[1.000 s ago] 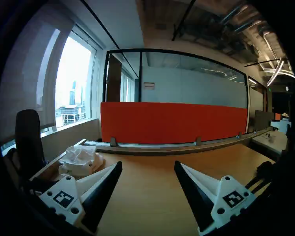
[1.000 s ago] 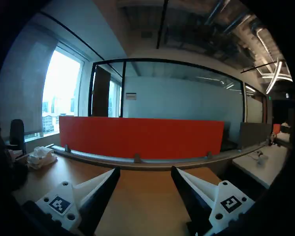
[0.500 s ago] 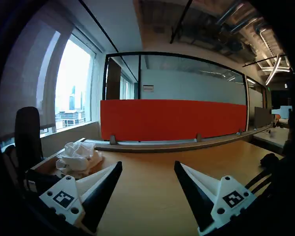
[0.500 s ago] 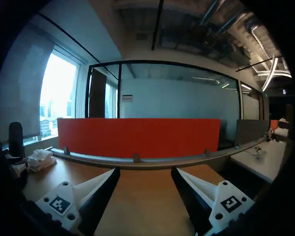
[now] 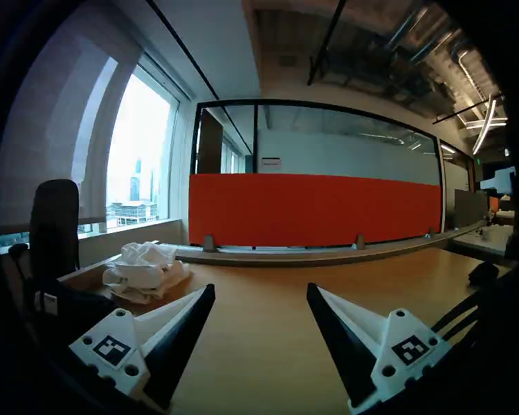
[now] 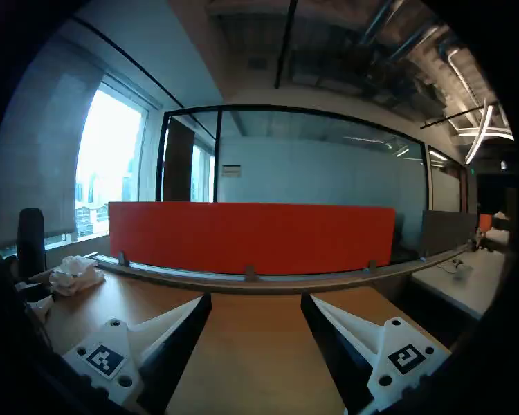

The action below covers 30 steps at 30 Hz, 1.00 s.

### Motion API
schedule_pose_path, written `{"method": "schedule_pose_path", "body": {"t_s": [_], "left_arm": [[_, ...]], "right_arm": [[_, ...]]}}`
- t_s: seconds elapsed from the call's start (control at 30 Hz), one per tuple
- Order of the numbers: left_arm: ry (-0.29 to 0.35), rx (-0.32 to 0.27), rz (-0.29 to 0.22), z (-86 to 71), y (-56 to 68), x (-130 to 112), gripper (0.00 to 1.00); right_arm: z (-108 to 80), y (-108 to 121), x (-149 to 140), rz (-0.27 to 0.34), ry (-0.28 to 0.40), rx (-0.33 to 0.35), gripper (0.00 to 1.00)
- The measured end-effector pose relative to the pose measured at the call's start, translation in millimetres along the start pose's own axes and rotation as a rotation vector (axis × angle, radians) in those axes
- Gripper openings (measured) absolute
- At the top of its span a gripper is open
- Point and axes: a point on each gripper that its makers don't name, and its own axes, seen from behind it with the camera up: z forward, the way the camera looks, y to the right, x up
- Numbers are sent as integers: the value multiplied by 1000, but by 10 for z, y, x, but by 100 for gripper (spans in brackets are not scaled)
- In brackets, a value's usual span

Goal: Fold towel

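You held the left hand-held gripper (image 5: 260,286) and right hand-held gripper (image 6: 255,296) released over the wooden worktop (image 5: 259,339), the crumpled white towel (image 5: 145,270) well apart.

— Where's the light coming from?
— Daylight through the window (image 5: 138,176), blown out to near white in both views. A strip lamp (image 5: 486,124) glares on the dark ceiling.
— And indoors?
— Dim and bluish. The desk (image 5: 259,332) has a soft sheen and only faint shadows. The white towel (image 5: 143,268) catches the daylight.
— Sharpness?
— Crisp mid-frame, the left hand-held gripper (image 5: 260,286) included. Straight lines bow toward the edges, where everything darkens and smears.
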Motion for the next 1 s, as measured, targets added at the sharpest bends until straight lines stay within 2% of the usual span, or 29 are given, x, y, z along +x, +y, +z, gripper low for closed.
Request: {"method": "schedule_pose_path", "body": {"t_s": [0.4, 1.0], "left_arm": [[9, 3, 7, 22, 40, -322, 99], [-1, 9, 21, 15, 58, -455, 98]], "right_arm": [[12, 13, -72, -1, 9, -11, 100], [0, 138, -201, 12, 1, -23, 100]]}}
